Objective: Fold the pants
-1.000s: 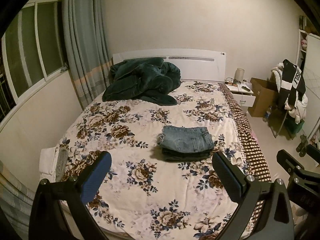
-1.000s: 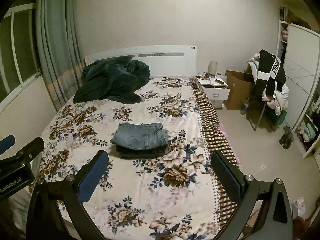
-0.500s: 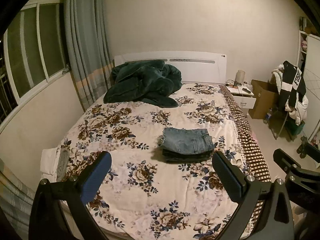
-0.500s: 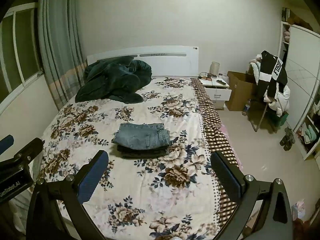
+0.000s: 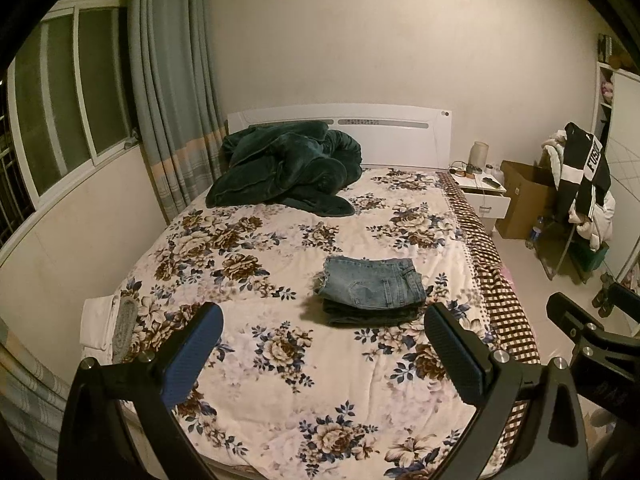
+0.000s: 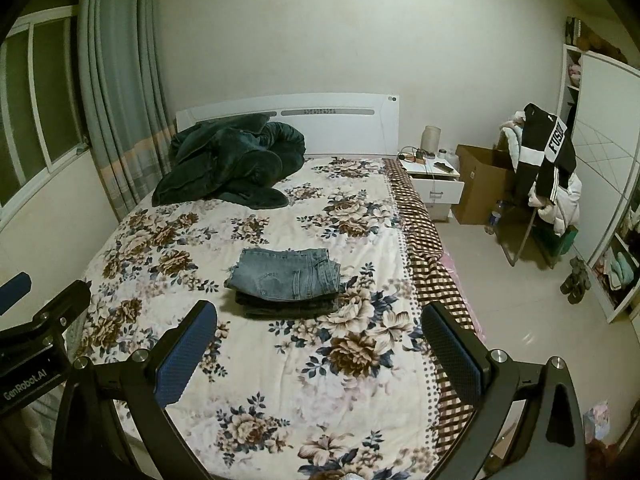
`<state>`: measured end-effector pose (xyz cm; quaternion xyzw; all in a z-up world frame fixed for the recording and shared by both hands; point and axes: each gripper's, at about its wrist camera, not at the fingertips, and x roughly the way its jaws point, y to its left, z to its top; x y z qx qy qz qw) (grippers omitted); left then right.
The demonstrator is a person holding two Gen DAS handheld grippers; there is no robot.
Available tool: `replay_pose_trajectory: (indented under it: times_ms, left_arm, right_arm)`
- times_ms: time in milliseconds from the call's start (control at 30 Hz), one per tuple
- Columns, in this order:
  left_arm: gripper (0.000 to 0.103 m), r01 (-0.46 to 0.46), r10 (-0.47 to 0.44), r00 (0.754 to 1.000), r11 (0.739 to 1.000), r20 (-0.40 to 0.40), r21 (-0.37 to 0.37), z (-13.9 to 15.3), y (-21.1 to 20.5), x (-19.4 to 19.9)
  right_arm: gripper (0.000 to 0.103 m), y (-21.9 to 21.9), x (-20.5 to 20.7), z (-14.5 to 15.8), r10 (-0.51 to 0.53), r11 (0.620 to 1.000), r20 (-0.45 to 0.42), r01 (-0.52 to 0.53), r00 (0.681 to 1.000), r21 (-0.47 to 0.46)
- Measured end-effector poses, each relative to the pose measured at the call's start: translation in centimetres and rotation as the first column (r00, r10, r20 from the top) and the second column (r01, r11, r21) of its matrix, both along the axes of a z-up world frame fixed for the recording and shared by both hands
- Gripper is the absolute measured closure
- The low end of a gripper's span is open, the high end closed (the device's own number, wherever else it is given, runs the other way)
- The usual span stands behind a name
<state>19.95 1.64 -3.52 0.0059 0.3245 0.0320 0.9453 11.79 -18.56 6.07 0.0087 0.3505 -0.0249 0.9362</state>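
Note:
The blue jeans (image 5: 370,290) lie folded in a neat stack on the floral bed cover (image 5: 248,360), right of the bed's middle; they also show in the right wrist view (image 6: 286,280). My left gripper (image 5: 320,356) is open and empty, held back above the foot of the bed, well short of the jeans. My right gripper (image 6: 316,354) is open and empty too, beside the left one and equally far from the jeans. Each gripper shows at the edge of the other's view.
A dark green blanket (image 5: 280,168) is bunched at the white headboard (image 5: 392,128). A nightstand (image 5: 480,192), a cardboard box (image 5: 524,196) and a chair piled with clothes (image 5: 584,184) stand on the right. Window and curtains (image 5: 172,100) are on the left.
Both grippers have risen and pulled back slightly, so the bed and jeans sit a little lower in view. The jeans have not moved. Both stay open.

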Motion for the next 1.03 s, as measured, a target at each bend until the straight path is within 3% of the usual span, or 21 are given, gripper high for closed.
replay_pose_trajectory:
  times_ms: [1033]
  left_arm:
    - [0.0,-0.003,0.003,1.0,1.0,0.013,0.003,0.76,-0.15,0.12]
  right_arm:
    - [0.0,0.17,0.04,0.21,0.003,1.0,0.007,-0.003,1.0,-0.001]
